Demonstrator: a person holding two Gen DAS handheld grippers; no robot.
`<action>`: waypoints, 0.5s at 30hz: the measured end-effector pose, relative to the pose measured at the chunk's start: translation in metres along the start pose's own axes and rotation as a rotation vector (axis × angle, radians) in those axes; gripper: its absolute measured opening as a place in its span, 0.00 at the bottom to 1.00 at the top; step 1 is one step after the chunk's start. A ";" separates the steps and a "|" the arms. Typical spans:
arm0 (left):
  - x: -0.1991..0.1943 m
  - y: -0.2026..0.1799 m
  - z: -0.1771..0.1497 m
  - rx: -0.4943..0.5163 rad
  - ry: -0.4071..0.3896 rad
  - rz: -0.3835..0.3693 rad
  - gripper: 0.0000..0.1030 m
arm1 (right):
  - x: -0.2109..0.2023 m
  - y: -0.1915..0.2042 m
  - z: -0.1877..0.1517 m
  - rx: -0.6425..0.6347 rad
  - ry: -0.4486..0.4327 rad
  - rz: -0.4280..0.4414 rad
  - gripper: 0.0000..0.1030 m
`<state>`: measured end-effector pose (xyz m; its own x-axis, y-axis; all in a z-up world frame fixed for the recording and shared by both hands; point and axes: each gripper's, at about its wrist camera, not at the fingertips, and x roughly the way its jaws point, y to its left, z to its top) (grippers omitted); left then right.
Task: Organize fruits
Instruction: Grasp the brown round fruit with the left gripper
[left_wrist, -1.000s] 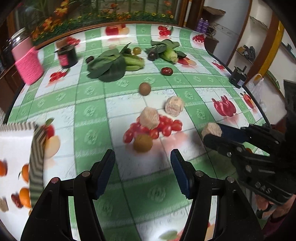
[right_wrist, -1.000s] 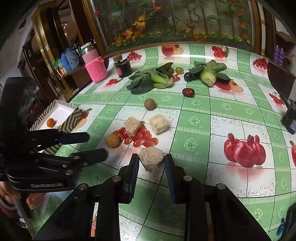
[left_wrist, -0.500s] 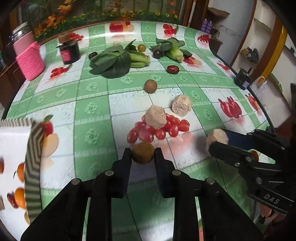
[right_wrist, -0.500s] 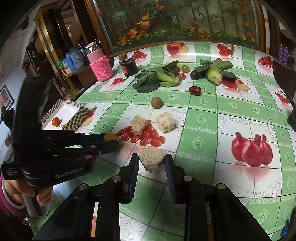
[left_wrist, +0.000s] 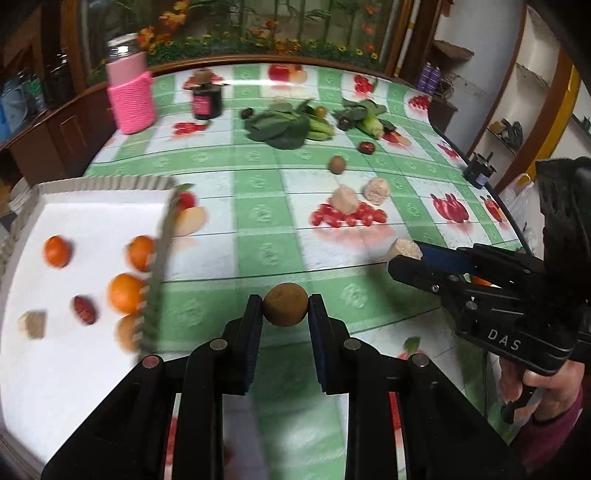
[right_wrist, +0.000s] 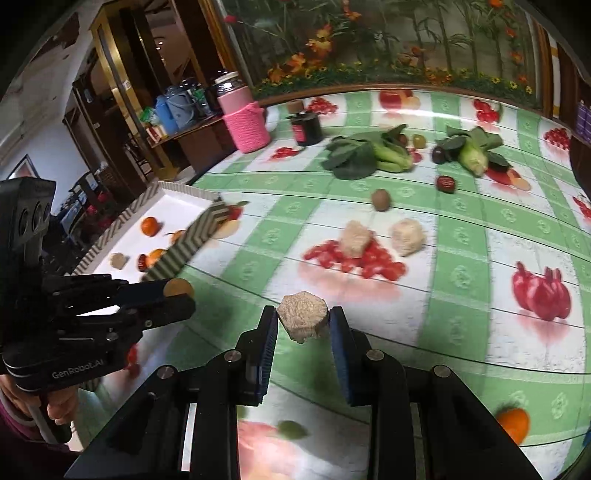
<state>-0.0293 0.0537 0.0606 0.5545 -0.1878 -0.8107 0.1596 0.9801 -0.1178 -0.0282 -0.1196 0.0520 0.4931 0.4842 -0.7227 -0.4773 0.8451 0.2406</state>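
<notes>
My left gripper (left_wrist: 285, 308) clamps a firm, light round brown fruit (left_wrist: 285, 303) lower centre; right gripper (right_wrist: 303, 323) clamps a crumbly beige chunk (right_wrist: 303, 320).

Soft, even daylight fills the room. The glossy green-and-white checked tablecloth (left_wrist: 266, 206) shows pale glare toward three o'clock. Motion blur smears the white zigzag-rimmed cardboard tray (left_wrist: 92, 206) at nine o'clock. Fisheye distortion bends the edges, and the corners fall black.
</notes>
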 end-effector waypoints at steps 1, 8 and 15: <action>-0.005 0.005 -0.002 -0.006 -0.007 0.007 0.21 | 0.001 0.005 0.001 -0.008 0.001 0.006 0.28; -0.039 0.048 -0.016 -0.069 -0.052 0.073 0.22 | 0.004 0.045 0.007 -0.083 0.002 0.038 0.28; -0.061 0.088 -0.032 -0.127 -0.076 0.127 0.22 | 0.008 0.076 0.014 -0.134 0.003 0.063 0.28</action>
<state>-0.0748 0.1537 0.0810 0.6246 -0.0621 -0.7785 -0.0168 0.9955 -0.0930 -0.0497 -0.0481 0.0735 0.4566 0.5348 -0.7110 -0.6006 0.7749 0.1972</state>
